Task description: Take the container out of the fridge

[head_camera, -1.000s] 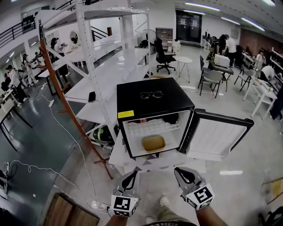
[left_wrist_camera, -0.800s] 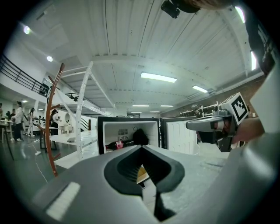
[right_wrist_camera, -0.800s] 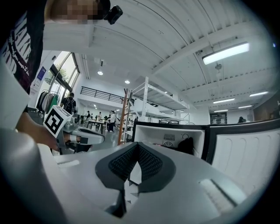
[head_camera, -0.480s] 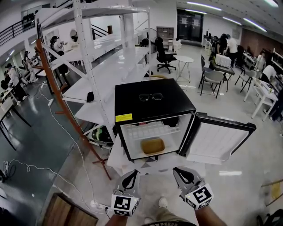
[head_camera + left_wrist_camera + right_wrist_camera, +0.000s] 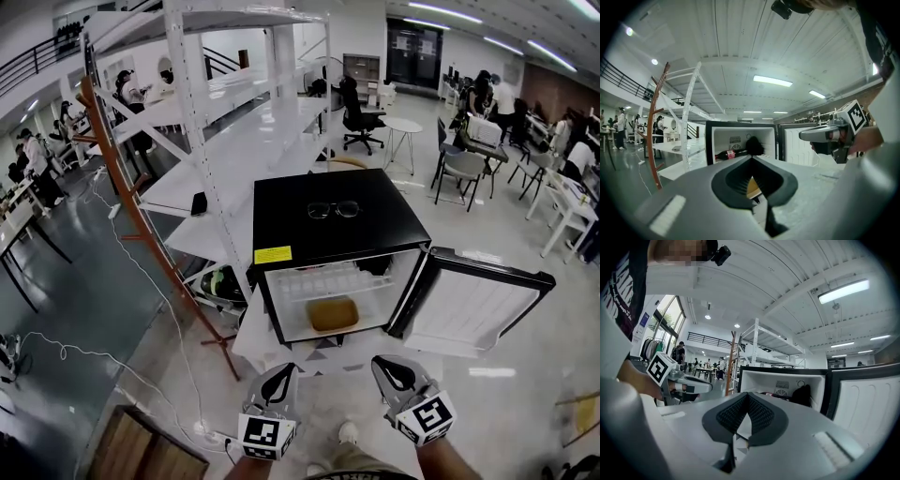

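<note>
A black mini fridge stands with its door swung open to the right. A tan container rests on the fridge's white floor, under a wire shelf. Both grippers hang low in the head view, short of the fridge opening and apart from the container. My left gripper is shut and empty, and so is my right gripper. The left gripper view shows the shut jaws in front of the fridge interior, where a bottle and a dark object lie. The right gripper also faces the fridge.
Eyeglasses lie on top of the fridge. A white shelving rack and an orange-brown coat stand rise to the left. Cables trail across the floor. The fridge sits on a low white platform. Chairs, desks and people fill the back.
The head view has shifted a little, so the fridge sits slightly further right and lower in frame. Both grippers stay shut in about the same places.
</note>
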The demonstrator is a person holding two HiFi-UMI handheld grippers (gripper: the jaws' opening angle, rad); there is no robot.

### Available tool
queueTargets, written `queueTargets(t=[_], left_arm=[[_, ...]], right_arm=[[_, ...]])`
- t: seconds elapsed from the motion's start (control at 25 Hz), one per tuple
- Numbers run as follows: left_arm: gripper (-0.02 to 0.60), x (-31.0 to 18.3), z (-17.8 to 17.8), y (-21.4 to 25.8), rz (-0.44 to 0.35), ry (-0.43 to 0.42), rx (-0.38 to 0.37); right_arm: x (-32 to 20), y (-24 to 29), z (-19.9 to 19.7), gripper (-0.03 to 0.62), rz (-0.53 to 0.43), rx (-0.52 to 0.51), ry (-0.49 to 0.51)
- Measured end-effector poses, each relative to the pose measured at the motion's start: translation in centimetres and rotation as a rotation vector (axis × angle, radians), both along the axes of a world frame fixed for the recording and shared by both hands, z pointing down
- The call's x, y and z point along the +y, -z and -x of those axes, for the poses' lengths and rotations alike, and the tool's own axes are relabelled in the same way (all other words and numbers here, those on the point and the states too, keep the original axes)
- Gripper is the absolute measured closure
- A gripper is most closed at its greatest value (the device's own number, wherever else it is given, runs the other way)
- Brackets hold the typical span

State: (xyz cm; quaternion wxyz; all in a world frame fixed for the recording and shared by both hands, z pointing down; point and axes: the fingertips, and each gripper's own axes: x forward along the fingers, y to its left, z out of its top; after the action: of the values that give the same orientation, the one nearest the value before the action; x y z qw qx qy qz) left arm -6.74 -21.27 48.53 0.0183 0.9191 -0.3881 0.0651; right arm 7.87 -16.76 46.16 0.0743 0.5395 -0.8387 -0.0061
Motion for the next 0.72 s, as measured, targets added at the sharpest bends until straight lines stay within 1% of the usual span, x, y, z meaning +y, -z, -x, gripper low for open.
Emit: queueTargets(t=[0.32,0.72], left_arm=[[0.580,-1.8,0.1,0.2,0.004,0.018,0.001],[0.580,-4.0,-1.2,-0.4,0.018,0.004,-0.013]], right_arm=[[-2.0,-0.2,0.0,0.569,0.005,0.002,0.019],[-4.4,-0.4,-1.3,0.569,0.012,-0.006,0.012]])
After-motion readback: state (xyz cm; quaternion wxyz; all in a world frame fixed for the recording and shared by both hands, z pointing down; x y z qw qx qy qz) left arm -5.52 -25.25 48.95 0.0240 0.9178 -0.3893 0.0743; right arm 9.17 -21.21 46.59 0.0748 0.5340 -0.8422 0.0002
